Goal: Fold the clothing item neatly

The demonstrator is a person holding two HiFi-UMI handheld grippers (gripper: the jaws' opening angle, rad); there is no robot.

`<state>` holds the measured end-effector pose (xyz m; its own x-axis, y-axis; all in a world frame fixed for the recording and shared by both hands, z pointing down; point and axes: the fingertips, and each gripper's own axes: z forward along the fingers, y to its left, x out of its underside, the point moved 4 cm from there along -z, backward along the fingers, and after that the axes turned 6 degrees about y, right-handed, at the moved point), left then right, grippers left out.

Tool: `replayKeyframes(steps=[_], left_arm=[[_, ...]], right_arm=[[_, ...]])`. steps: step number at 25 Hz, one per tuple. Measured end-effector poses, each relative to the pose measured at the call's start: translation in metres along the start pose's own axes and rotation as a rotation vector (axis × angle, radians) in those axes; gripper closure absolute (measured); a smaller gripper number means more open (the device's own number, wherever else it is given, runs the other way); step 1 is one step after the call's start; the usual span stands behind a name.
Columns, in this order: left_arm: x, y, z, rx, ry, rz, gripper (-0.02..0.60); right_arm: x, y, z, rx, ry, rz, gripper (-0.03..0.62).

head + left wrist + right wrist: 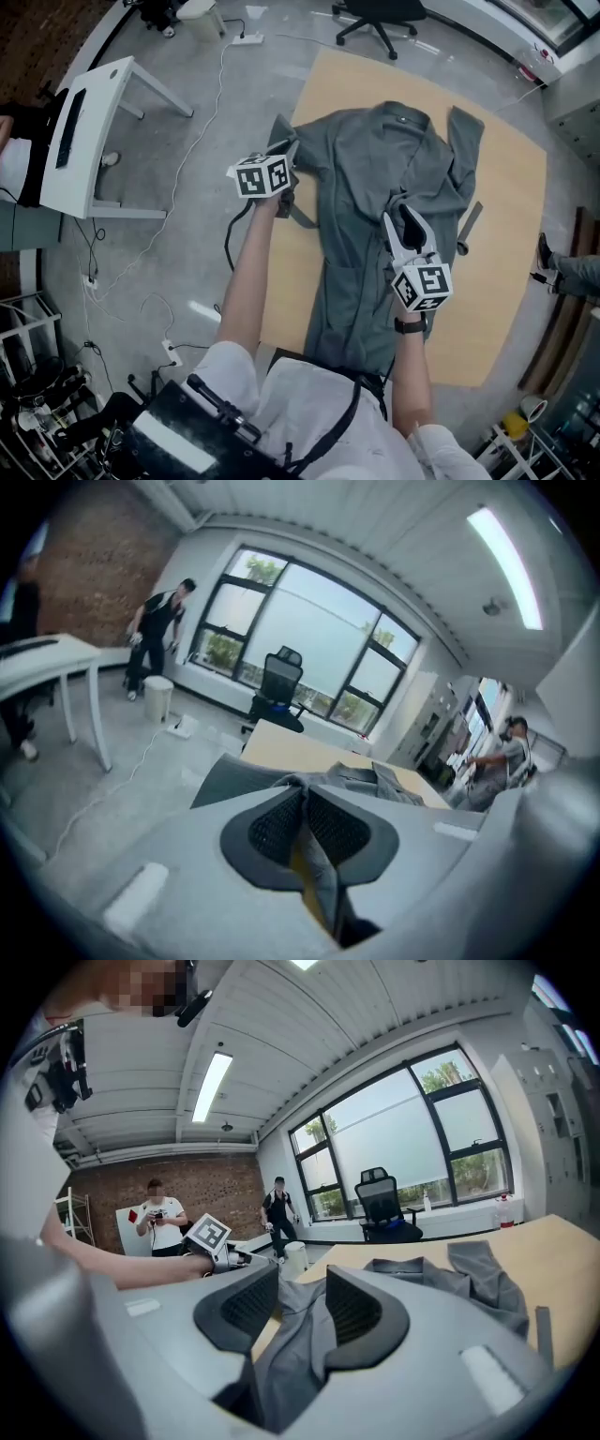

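On the tan bench (506,281) lies a grey garment (366,178) — soft, light, limp, likely to sag. Left tongs (287,155) pinch its left edge; right tongs (401,214) clamp a mid-body fold — seams probably grip best.

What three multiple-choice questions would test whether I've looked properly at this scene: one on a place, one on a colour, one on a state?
1. Where does the garment lie?
A. On the white desk
B. On the wooden table
C. On the office chair

2. What colour is the garment?
A. Red
B. Yellow
C. Grey

3. In what state is the left gripper?
A. Jaws closed on garment fabric
B. Jaws wide apart, empty
C. Jaws closed on nothing

Answers:
1 B: the head view shows it spread across the tan tabletop.
2 C: every view shows it grey.
3 A: the left gripper view shows the pads together with a grey fold pinched between them.
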<state>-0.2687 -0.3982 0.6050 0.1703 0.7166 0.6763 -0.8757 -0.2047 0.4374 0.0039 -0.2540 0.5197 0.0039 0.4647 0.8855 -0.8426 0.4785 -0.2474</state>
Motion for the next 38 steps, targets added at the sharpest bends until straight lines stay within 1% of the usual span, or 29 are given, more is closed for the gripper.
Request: replayKeyframes(steps=[2, 4, 6, 8, 10, 12, 15, 16, 17, 19, 22, 23, 25, 27, 30, 33, 38], left_arm=[[-0.006, -0.045, 0.0, -0.004, 0.012, 0.149, 0.558], [-0.004, -0.093, 0.007, 0.014, 0.038, 0.286, 0.558], [0.006, -0.138, 0.02, 0.036, 0.085, 0.416, 0.558], [0.025, -0.175, 0.039, 0.053, 0.147, 0.537, 0.558], [0.051, -0.205, 0.059, 0.076, 0.213, 0.618, 0.557], [0.081, -0.224, 0.079, 0.104, 0.282, 0.65, 0.557], [0.127, -0.233, 0.109, 0.128, 0.372, 0.647, 0.551], [0.138, -0.233, 0.115, 0.133, 0.389, 0.637, 0.533], [0.146, -0.232, 0.117, 0.141, 0.397, 0.621, 0.498], [0.151, -0.23, 0.11, 0.16, 0.383, 0.575, 0.46], [0.144, -0.22, 0.074, 0.164, 0.305, 0.482, 0.454], [0.141, -0.214, 0.059, 0.155, 0.275, 0.444, 0.454], [0.137, -0.196, 0.031, 0.109, 0.23, 0.39, 0.456], [0.134, -0.174, 0.011, 0.055, 0.208, 0.36, 0.456], [0.13, -0.146, -0.009, -0.002, 0.205, 0.341, 0.456], [0.131, -0.125, -0.025, -0.032, 0.203, 0.323, 0.457], [0.143, -0.106, -0.043, -0.053, 0.201, 0.286, 0.457]], right_arm=[[-0.004, -0.013, -0.017, 0.029, -0.022, 0.012, 0.433], [-0.007, -0.028, -0.034, 0.061, -0.039, 0.022, 0.434], [-0.01, -0.041, -0.051, 0.093, -0.053, 0.029, 0.433], [-0.011, -0.055, -0.066, 0.127, -0.065, 0.038, 0.434], [-0.011, -0.069, -0.081, 0.163, -0.075, 0.05, 0.433], [-0.008, -0.082, -0.094, 0.194, -0.081, 0.064, 0.433], [-0.002, -0.098, -0.109, 0.225, -0.076, 0.08, 0.434], [-0.001, -0.103, -0.112, 0.229, -0.073, 0.082, 0.433], [0.001, -0.106, -0.114, 0.23, -0.07, 0.084, 0.433], [0.002, -0.112, -0.112, 0.221, -0.059, 0.076, 0.433], [0.0, -0.114, -0.088, 0.161, -0.026, 0.036, 0.433], [-0.001, -0.111, -0.072, 0.128, -0.006, 0.014, 0.433], [-0.004, -0.099, -0.03, 0.047, 0.049, -0.051, 0.428], [-0.006, -0.076, 0.021, -0.043, 0.117, -0.133, 0.428], [-0.001, -0.038, 0.095, -0.156, 0.238, -0.266, 0.427], [0.016, -0.013, 0.155, -0.223, 0.364, -0.382, 0.427], [0.063, 0.007, 0.222, -0.277, 0.539, -0.561, 0.43]])
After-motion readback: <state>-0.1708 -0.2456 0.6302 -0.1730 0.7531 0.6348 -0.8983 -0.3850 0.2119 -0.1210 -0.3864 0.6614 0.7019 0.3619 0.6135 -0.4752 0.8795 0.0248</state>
